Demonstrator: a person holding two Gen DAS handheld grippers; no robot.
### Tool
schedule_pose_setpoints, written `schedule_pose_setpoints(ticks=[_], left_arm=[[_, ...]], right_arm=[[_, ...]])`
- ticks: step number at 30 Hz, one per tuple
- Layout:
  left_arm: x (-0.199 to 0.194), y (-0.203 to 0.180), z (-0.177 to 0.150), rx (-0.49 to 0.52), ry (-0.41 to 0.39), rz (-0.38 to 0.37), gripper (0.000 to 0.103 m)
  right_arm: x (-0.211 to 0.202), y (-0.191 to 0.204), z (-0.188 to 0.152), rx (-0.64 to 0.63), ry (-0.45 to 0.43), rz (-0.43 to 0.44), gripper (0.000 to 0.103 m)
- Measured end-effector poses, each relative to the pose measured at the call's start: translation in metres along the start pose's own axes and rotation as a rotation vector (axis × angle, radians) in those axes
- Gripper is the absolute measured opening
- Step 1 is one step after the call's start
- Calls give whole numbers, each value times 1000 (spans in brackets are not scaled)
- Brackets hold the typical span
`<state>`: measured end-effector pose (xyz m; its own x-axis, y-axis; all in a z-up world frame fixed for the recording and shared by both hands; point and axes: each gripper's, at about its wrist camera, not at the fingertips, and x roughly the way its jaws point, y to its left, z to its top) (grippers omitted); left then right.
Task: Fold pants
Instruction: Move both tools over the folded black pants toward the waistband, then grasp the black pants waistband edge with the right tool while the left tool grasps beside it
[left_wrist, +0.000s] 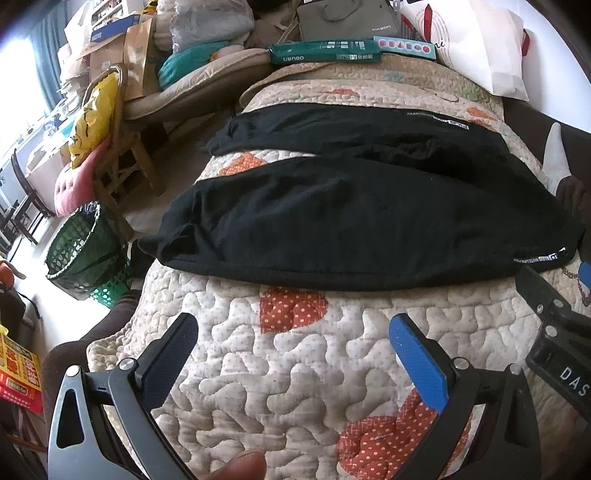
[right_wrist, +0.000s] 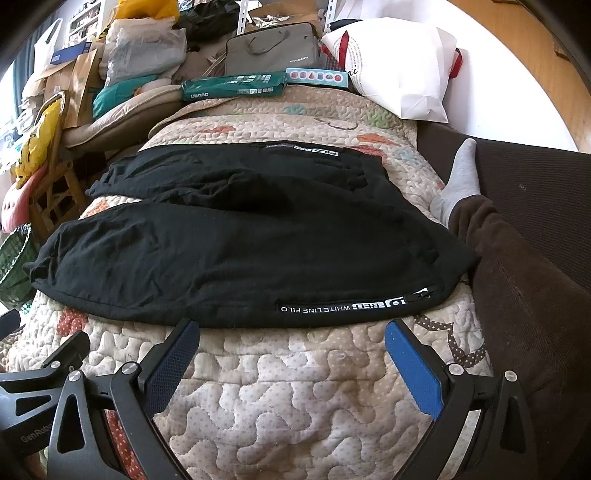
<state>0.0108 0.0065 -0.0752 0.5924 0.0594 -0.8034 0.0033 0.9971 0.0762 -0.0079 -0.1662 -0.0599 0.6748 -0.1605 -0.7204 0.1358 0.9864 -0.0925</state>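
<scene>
Black pants (left_wrist: 369, 206) lie spread flat across the quilted cover (left_wrist: 295, 369), waist end toward the right, legs running left and splayed apart so a wedge of quilt shows between them near the cuffs. Near leg's cuff sits at the quilt's left edge, above the green mesh basket (left_wrist: 79, 247) on the floor. White lettering strip on the near hip reads "WHITE LINE FILO" in the right wrist view (right_wrist: 351, 305). Left gripper (left_wrist: 293, 339) has its fingers spread wide, nothing between them, hovering over bare quilt just short of the near leg's lower hem, not touching fabric. Right gripper (right_wrist: 291, 341) also wide apart and empty, fingertips just beside the hem under the lettering strip; contact with the cloth can't be told from this angle. The two grippers are close side by side: the right one's body shows at the right edge of the left view. A grey-socked foot (right_wrist: 460, 177) rests beside the waistband at the quilt's right edge. White paper bag (right_wrist: 399, 70) and green box (right_wrist: 234, 86) sit at the far end.
</scene>
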Motion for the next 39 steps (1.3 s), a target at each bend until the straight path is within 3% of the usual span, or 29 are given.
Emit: schedule_pose_setpoints(ticks=[15, 24, 30, 34, 39], left_arm=[[5, 4, -2, -11, 10, 8, 103], [24, 12, -10, -26, 70, 25, 103], [30, 15, -15, -55, 94, 9, 103], [34, 23, -20, -129, 118, -34, 103], [33, 24, -25, -126, 83, -57, 103]], right_arm=[[2, 1, -1, -5, 7, 0, 102], [8, 4, -4, -12, 36, 9, 102], [13, 4, -6, -8, 62, 13, 102], [12, 4, -6, -8, 58, 6, 102], [7, 6, -5, -16, 40, 7, 102]])
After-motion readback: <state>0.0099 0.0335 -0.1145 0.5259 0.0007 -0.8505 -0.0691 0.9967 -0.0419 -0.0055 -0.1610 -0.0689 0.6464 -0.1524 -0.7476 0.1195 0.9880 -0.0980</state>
